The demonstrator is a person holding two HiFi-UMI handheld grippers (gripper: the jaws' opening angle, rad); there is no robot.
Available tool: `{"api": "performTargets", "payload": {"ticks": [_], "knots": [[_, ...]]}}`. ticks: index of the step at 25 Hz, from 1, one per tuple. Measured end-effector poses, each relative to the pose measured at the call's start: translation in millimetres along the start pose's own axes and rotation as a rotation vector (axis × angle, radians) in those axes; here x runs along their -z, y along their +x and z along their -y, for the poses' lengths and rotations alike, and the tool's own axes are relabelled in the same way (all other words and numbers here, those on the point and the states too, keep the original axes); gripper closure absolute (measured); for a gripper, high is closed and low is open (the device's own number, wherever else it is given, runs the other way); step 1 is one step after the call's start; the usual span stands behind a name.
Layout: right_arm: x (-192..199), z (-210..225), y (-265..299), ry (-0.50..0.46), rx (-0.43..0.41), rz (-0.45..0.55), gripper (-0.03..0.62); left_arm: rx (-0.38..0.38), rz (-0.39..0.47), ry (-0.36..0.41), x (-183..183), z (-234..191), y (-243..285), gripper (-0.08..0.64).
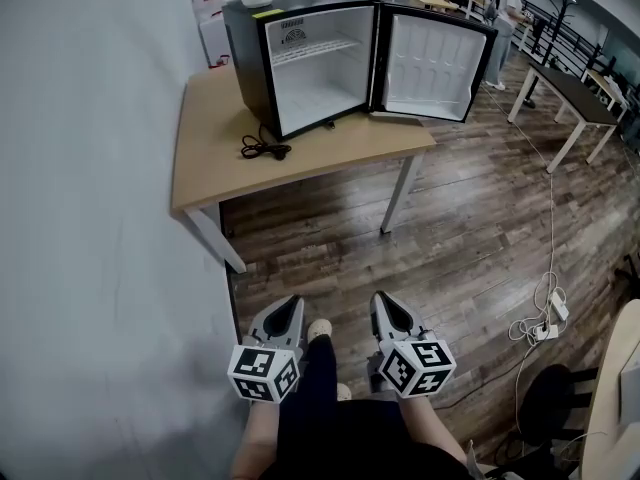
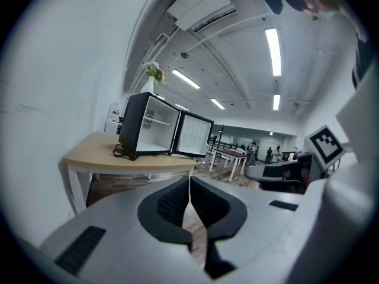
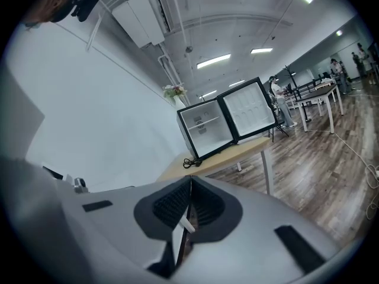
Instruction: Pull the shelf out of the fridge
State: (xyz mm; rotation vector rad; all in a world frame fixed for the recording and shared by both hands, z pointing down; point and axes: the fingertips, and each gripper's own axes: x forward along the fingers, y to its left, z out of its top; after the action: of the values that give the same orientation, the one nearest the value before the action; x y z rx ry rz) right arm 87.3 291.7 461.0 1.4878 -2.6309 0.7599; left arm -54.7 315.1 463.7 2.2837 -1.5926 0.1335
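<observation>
Shelf [image 1: 312, 50] in fridge [image 1: 250, 58], far ahead; L claw [image 1: 288, 308], R claw [image 1: 386, 302] pressed together, empty.

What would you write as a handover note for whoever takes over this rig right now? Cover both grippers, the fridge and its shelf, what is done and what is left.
Left gripper: jaws shut, nothing between them, held low in front of the person.
Right gripper: jaws shut, empty, beside the left one.
Fridge: on the table by the wall, well ahead of both grippers, door swung open.
Shelf: inside the fridge, in its upper part.
Done: the door is open.
Left: step up to the table, open a gripper, probably take the shelf's front edge, and pull it out.
</observation>
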Motion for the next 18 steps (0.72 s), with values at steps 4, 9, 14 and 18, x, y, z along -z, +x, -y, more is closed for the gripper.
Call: {"api": "performTargets", "payload": {"ticks": [4,9,14,18], "knots": [[-11.0,6.0,23.2,-0.007,0.007,0.004,0.600,0.013,0.005,-0.004,-9.1,-11.8,24.7,0.551],[-31.5,11.7,59.8,-0.039,0.007,0.007,0.600,0.000,0.033,0.026,-36.8,-36.8,57.8,0.551],[-57.2,10.8,98.7,-0.049,-0.004,0.026,0.600,0.004,0.068,0.019,-66.7,-60.9,85.5,0.551],[-71.4,9.8,123.3,-0.040,-0.004,0.035,0.600,0.015,0.074,0.027,-84.9,-75.4,104.8,0.551]]}}
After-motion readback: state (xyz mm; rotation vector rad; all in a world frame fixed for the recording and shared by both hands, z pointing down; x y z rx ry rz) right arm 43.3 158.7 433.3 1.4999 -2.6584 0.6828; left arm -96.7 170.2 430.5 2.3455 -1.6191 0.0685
